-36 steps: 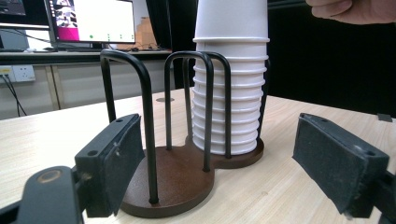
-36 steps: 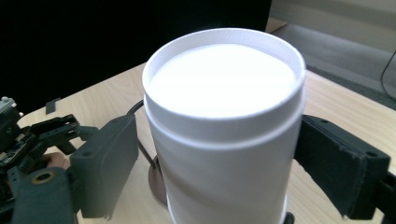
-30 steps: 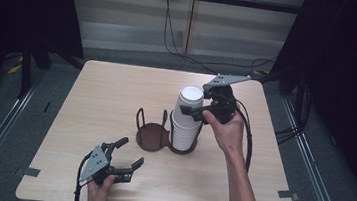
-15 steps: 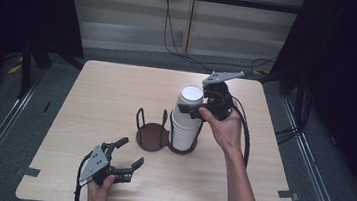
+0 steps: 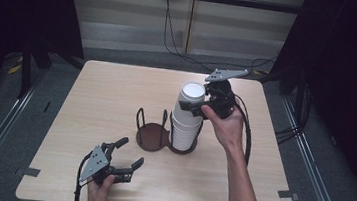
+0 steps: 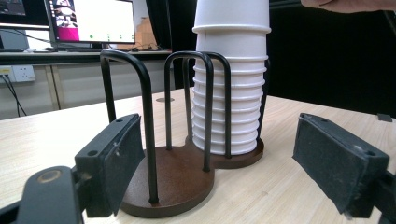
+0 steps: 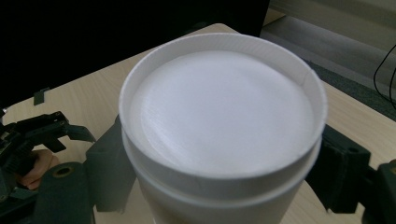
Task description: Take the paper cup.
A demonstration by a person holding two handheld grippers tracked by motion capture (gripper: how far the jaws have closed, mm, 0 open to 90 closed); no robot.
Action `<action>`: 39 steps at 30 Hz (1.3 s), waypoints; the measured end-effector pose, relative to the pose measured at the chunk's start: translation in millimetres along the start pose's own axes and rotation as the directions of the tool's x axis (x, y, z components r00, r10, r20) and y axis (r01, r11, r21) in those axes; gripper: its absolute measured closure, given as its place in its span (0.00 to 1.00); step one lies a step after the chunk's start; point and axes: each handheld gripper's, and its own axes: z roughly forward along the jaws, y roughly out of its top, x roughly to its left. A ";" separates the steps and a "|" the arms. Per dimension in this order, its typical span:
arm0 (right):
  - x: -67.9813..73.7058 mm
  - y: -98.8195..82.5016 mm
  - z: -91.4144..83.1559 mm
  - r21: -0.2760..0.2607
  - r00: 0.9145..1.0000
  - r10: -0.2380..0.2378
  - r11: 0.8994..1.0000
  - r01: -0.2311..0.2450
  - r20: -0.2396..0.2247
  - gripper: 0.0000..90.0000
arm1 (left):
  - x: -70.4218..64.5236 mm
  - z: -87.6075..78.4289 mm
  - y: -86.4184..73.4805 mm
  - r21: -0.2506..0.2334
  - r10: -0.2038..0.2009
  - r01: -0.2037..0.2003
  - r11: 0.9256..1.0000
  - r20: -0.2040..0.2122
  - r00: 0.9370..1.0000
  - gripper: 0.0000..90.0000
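Observation:
A tall stack of upside-down white paper cups point(image 5: 185, 126) stands in the right ring of a dark brown two-ring wire holder point(image 5: 151, 137); the left ring is empty. My right gripper point(image 5: 191, 104) is at the top of the stack, its jaws pressed on both sides of the top cup point(image 7: 219, 107). That top cup point(image 6: 232, 14) sits a little higher than the tightly nested ones below. My left gripper point(image 5: 132, 152) rests low near the table's front edge. It is open and points at the holder point(image 6: 168, 177), with nothing between its pads point(image 6: 116, 158).
The light wooden table point(image 5: 107, 93) has black frame posts at its left and right. Cables hang down the back wall point(image 5: 169, 24). In the left gripper view a desk with monitors point(image 6: 93, 21) stands behind the table.
My right gripper has edged slightly upward at the top of the stack. The left gripper has stayed in place.

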 end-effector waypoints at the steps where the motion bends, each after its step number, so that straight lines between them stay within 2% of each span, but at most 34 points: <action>1: 0.9 1.4 -0.6 0.007 1.000 -0.002 1.000 0.002 0.006 0.23 | 0.0 0.0 0.0 0.000 0.000 0.000 1.000 0.000 1.000 0.18; 8: 1.1 7.7 -10.9 -0.039 1.000 0.007 0.999 -0.007 0.013 0.24 | -0.5 0.2 -0.2 -0.001 -0.011 0.011 1.000 0.008 1.000 0.18; 13: 1.2 7.1 -15.3 -0.074 1.000 0.009 0.997 -0.008 0.014 0.24 | 0.2 -0.1 0.0 0.001 -0.001 0.001 1.000 0.005 1.000 0.18; 14: 1.8 7.4 -15.9 -0.079 1.000 0.011 0.997 -0.009 0.017 0.24 | -0.6 0.2 -0.2 -0.001 -0.011 0.011 1.000 0.008 1.000 0.18; 16: 2.1 8.2 -17.8 -0.097 1.000 0.017 0.995 -0.015 0.020 0.24 | 0.2 -0.1 0.0 0.001 0.000 0.000 1.000 0.005 1.000 0.18; 20: 0.8 8.4 -24.2 -0.143 0.999 0.030 0.989 -0.027 0.023 0.24 | -0.8 0.1 -0.3 -0.001 -0.015 0.015 1.000 0.005 1.000 0.18; 25: 0.7 8.0 -29.7 -0.178 0.999 0.036 0.983 -0.032 0.017 0.24 | 0.2 -0.1 0.0 0.001 0.000 0.000 1.000 0.005 1.000 0.18; 27: 1.1 8.3 -32.6 -0.200 0.999 0.045 0.979 -0.040 0.017 0.24 | 0.2 0.0 0.0 0.001 0.000 0.000 1.000 0.005 1.000 0.18; 28: 0.7 8.4 -33.8 -0.211 0.999 0.046 0.977 -0.044 0.007 0.24 | -0.9 0.2 -0.3 -0.001 -0.016 0.016 1.000 0.007 1.000 0.18; 29: 0.7 8.6 -34.8 -0.218 0.999 0.046 0.975 -0.044 0.005 0.24 | -0.1 -0.1 -0.1 0.001 -0.004 0.004 1.000 0.003 1.000 0.18; 30: 1.0 8.8 -35.6 -0.223 0.999 0.047 0.974 -0.045 0.004 0.24 | -0.7 0.1 -0.2 -0.001 -0.014 0.014 1.000 0.005 1.000 0.18; 32: 1.5 8.5 -36.9 -0.230 0.999 0.047 0.972 -0.044 0.009 0.24 | -0.1 -0.1 -0.1 0.001 -0.004 0.004 1.000 0.003 1.000 0.18; 33: 1.2 8.1 -37.3 -0.239 0.999 0.051 0.970 -0.050 0.000 0.24 | -0.9 0.1 -0.3 -0.001 -0.016 0.016 1.000 0.006 1.000 0.18; 34: 0.9 7.7 -37.9 -0.248 0.999 0.053 0.967 -0.053 -0.005 0.24 | -0.2 -0.1 -0.1 0.001 -0.005 0.005 1.000 0.003 1.000 0.18; 38: 2.1 7.9 -41.1 -0.279 0.999 0.048 0.959 -0.049 -0.009 0.25 | -0.7 0.1 -0.3 -0.001 -0.014 0.014 1.000 0.005 1.000 0.18; 39: 2.4 8.1 -42.1 -0.289 0.999 0.049 0.956 -0.050 -0.012 0.25 | -0.2 -0.1 -0.1 0.001 -0.005 0.005 1.000 0.003 1.000 0.18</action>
